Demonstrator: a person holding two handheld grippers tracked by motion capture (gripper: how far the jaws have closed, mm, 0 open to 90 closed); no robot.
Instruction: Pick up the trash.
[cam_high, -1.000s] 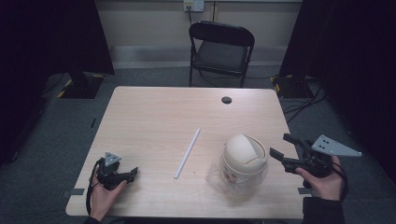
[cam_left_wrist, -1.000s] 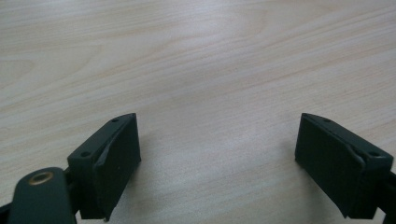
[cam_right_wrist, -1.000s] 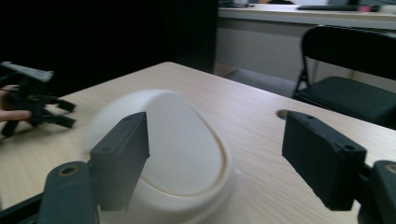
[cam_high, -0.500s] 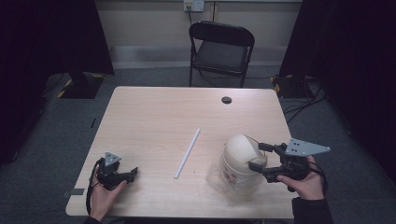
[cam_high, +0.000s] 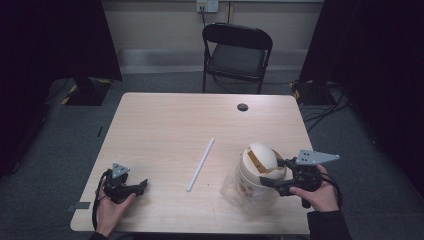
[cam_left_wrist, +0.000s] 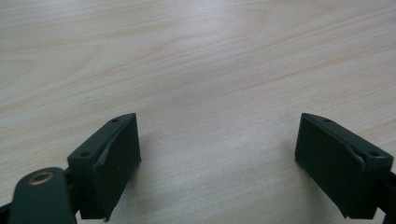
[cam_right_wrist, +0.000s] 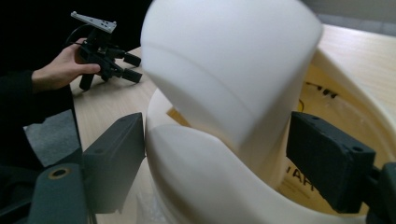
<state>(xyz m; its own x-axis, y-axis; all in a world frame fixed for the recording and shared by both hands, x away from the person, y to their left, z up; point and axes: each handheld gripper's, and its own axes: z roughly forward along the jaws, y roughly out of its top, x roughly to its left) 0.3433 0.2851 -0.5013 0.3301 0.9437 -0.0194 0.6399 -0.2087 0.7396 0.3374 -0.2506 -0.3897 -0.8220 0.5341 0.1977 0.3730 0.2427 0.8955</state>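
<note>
**Cream cup between your right jaws**

Cream plastic sits straight ahead of your right gripper (cam_high: 272, 174): the paper bucket (cam_high: 256, 186) stands near the table's front edge, toward its right corner, and a smaller cream cup (cam_high: 262, 156) lies tilted inside it, its rounded bottom poking up above the rim. In the high view your right gripper's tips have reached the bucket's right side at rim height. In the right gripper view (cam_right_wrist: 215, 163) the jaws stand wide, one on each side of the tilted cup (cam_right_wrist: 233, 65) and the near wall of the bucket (cam_right_wrist: 205, 186). The left jaw is just beside the bucket's rim; whether either pad actually presses on plastic, you cannot tell from these pictures. Nothing is clamped.

A crumpled piece of clear film (cam_high: 231, 186) lies against the bucket's left foot.

Your left gripper (cam_high: 137, 186) rests on the pale wooden table (cam_high: 170, 125) near the front left corner, well apart from the bucket. In the left gripper view (cam_left_wrist: 217, 158) its jaws are spread wide over bare wood, holding nothing.

Between your two hands a white straw (cam_high: 200, 164) lies flat on the tabletop, slanting away from you, nearer the bucket than your left hand (cam_high: 111, 209). Beyond the table stands a black folding chair (cam_high: 236, 55).
</note>
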